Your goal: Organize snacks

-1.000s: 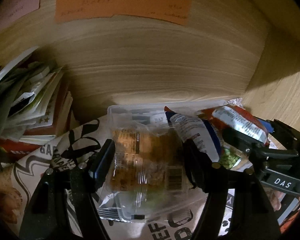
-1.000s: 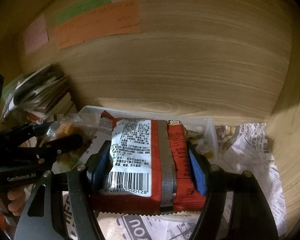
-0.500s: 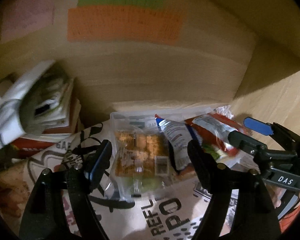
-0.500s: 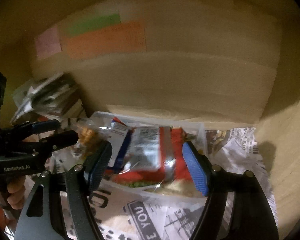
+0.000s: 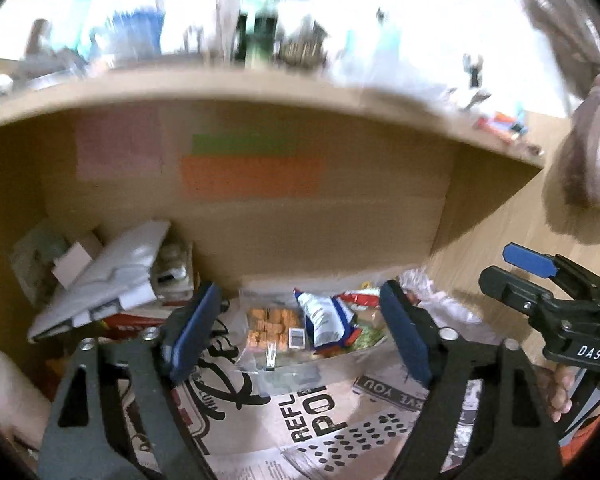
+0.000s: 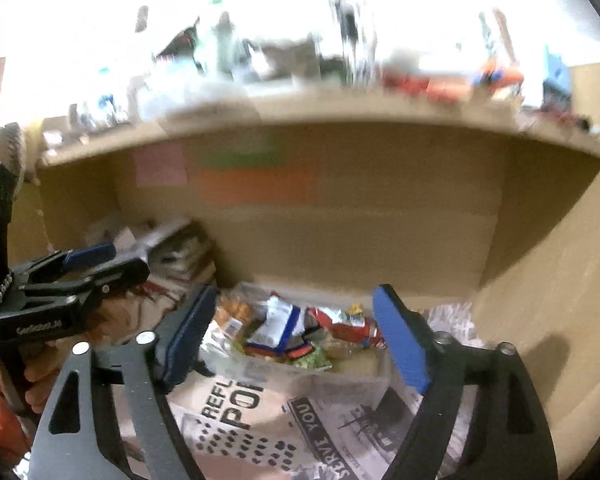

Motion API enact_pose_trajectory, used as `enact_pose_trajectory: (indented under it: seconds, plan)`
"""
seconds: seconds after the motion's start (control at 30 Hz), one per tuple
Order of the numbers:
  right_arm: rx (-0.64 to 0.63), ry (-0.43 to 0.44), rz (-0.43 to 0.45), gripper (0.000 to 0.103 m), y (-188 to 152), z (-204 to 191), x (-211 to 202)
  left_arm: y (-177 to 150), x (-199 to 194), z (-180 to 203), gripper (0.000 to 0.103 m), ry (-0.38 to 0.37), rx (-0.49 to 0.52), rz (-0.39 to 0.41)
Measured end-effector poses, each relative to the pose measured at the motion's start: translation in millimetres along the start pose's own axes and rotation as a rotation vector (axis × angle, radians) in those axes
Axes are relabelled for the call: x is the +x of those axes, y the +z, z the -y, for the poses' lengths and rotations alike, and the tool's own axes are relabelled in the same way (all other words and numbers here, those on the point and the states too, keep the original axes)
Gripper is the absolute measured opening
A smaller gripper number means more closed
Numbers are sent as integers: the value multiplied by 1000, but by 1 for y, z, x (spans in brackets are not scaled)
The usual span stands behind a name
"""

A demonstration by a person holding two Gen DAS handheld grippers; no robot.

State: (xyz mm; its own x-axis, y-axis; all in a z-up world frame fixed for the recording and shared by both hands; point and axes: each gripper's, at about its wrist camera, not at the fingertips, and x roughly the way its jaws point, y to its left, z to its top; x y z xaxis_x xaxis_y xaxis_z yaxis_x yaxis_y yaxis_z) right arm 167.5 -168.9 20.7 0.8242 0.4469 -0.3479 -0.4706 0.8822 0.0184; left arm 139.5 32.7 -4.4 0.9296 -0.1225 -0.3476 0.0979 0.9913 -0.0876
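Observation:
A clear plastic bin (image 6: 342, 372) sits deep in a wooden shelf cubby, on printed paper. It holds a clear bag of orange crackers (image 5: 274, 326), a white-and-blue packet (image 5: 322, 318) and a red packet (image 6: 346, 322). The crackers (image 6: 234, 312) and white-and-blue packet (image 6: 276, 326) also show in the right wrist view. My left gripper (image 5: 302, 334) is open and empty, well back from the bin. My right gripper (image 6: 296, 338) is open and empty, also back from it. Each gripper shows at the edge of the other's view (image 5: 540, 280) (image 6: 88, 272).
A leaning stack of papers and packets (image 5: 112, 272) fills the cubby's left side. Coloured sticky notes (image 5: 252, 176) are on the back wall. The shelf board (image 6: 340, 112) above carries blurred bottles and clutter. Printed paper (image 5: 320, 412) lines the cubby floor.
Both grippers have pulled back out of the cubby. The right gripper let go of the red packet, which now lies in the bin. The shelf top has come into view.

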Motion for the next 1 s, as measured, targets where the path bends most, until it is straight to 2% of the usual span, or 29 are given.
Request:
enact_pose_trajectory:
  seconds: [0.13,0.23,0.3,0.57,1.0]
  plan:
    - [6,12,53,84,4,-5,-27,2,-33,8,91,13,13,69]
    - [14,14,82,96,3,-8,-42,2,-53,11,101,23,13,109]
    - [11,8,96,101,2,-10,-50,1,-64,14,101,36,20,132]
    - [7,1,110,103,-5,-17,-67,-5,-83,20,103,54,37,159]
    - [31,13,95,103,-10,-14,-67,-12,-87,23,103,44,36,161]
